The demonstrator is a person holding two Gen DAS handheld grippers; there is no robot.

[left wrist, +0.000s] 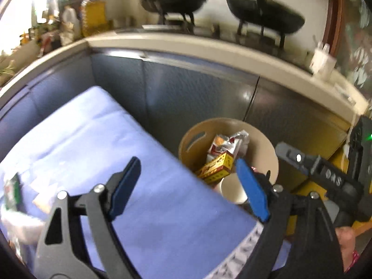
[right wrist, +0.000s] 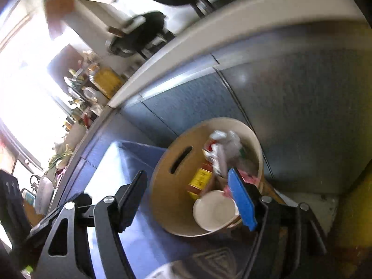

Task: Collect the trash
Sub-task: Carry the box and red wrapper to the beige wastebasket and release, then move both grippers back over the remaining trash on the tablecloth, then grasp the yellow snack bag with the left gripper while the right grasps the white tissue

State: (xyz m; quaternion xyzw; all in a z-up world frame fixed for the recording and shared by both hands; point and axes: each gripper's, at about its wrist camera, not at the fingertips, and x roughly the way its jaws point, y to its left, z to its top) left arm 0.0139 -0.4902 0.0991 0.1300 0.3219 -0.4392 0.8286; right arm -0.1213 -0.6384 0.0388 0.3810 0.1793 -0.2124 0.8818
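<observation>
two views show one tan round bin standing on the floor between a blue-covered table and grey cabinet fronts.

from the left wrist, the bin has a slot cut in its wall and holds a crumpled silver and orange wrapper, a yellow and red box lying tilted below it, and a white paper cup nearest the camera, mouth up. the left tool is spread wide with nothing between its blue pads, one finger over the table cloth and the other over the bin's near edge. the right tool's dark body reaches in from the right side. some blurred green and white litter lies on the cloth at the left edge. behind, a pale counter carries two black woks on stands and cluttered bottles by a bright window.

from the right wrist, tilted, the same bin sits just beside the table corner. inside are crumpled white wrappers, the yellow box standing on end, something pink, and the white cup. the right tool is also wide open and empty, its blue-padded finger over the bin's mouth. the floor to the right looks pale and speckled, blurred.
</observation>
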